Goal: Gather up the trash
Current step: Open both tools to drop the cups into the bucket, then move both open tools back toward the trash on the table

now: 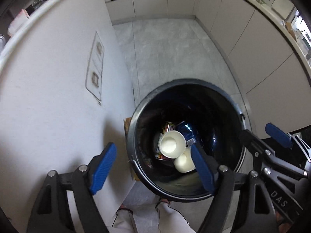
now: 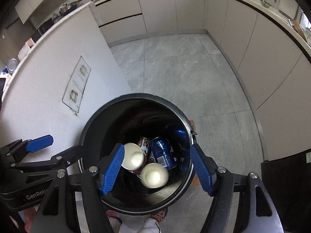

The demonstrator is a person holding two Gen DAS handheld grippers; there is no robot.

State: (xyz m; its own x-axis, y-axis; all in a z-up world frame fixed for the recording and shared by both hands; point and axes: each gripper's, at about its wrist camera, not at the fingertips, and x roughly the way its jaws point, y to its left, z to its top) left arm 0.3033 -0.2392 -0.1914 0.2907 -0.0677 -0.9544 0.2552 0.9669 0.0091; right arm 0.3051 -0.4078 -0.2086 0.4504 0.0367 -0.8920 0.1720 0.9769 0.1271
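Note:
A round black trash bin (image 1: 186, 82) (image 2: 136, 95) stands on the grey tile floor. At its bottom lie two white paper cups (image 1: 173, 143) (image 2: 134, 157), the second (image 1: 183, 162) (image 2: 154, 175) beside the first. With them are a blue can (image 1: 186, 131) (image 2: 163, 152) and a red printed can (image 1: 168, 127) (image 2: 144, 143). My left gripper (image 1: 152, 147) (image 2: 62, 145) hangs open over the bin's left rim, holding nothing. My right gripper (image 2: 156, 148) (image 1: 260, 132) is open above the bin's mouth, its blue pads apart from the cups below.
A white island wall with a socket panel (image 1: 95, 68) (image 2: 76, 85) rises just left of the bin. Beige cabinets (image 2: 243, 38) line the back and right. A person's legs and shoes (image 1: 171, 213) (image 2: 151, 223) stand just below the bin. Cardboard (image 1: 127, 124) shows under it.

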